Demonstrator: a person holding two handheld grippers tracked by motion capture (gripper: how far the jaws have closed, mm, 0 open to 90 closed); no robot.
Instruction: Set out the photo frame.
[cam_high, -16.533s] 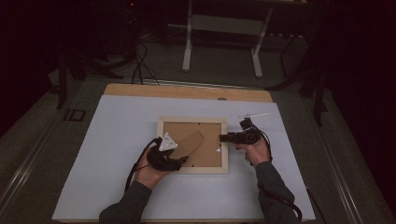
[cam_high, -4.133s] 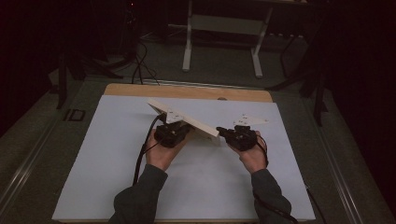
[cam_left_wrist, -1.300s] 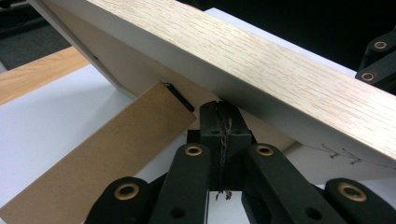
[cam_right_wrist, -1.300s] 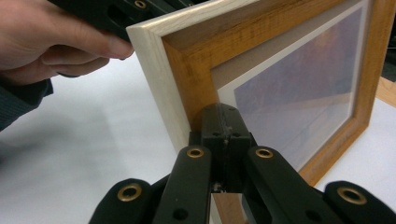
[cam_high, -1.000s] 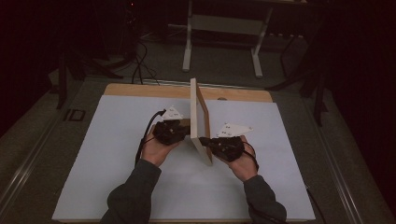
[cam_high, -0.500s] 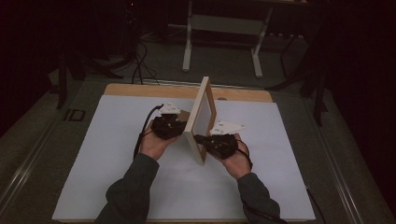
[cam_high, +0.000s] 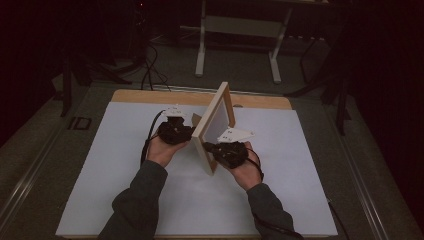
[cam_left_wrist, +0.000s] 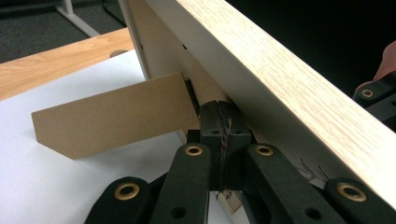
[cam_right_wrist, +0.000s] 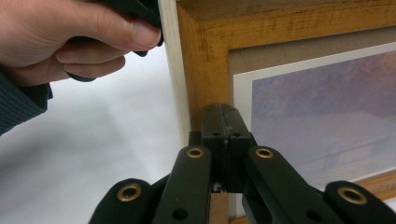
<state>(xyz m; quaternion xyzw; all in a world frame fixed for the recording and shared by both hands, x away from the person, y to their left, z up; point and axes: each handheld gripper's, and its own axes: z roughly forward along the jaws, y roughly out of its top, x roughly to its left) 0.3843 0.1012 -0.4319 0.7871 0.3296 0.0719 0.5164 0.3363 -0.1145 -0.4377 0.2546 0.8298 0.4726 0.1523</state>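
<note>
The left gripper (cam_high: 186, 131), jaws closed together, is pressing against the back of the frame (cam_high: 214, 120), which is standing upright mid-table (cam_high: 115, 165); the right gripper (cam_high: 214, 148), jaws likewise closed, is bracing its front.

High view looks forward and down from above the person's side, taking in the whole table (cam_high: 125, 200). Both gripper views sit low and very close, one facing each side of the picture frame (cam_high: 214, 125), which all three share.
</note>
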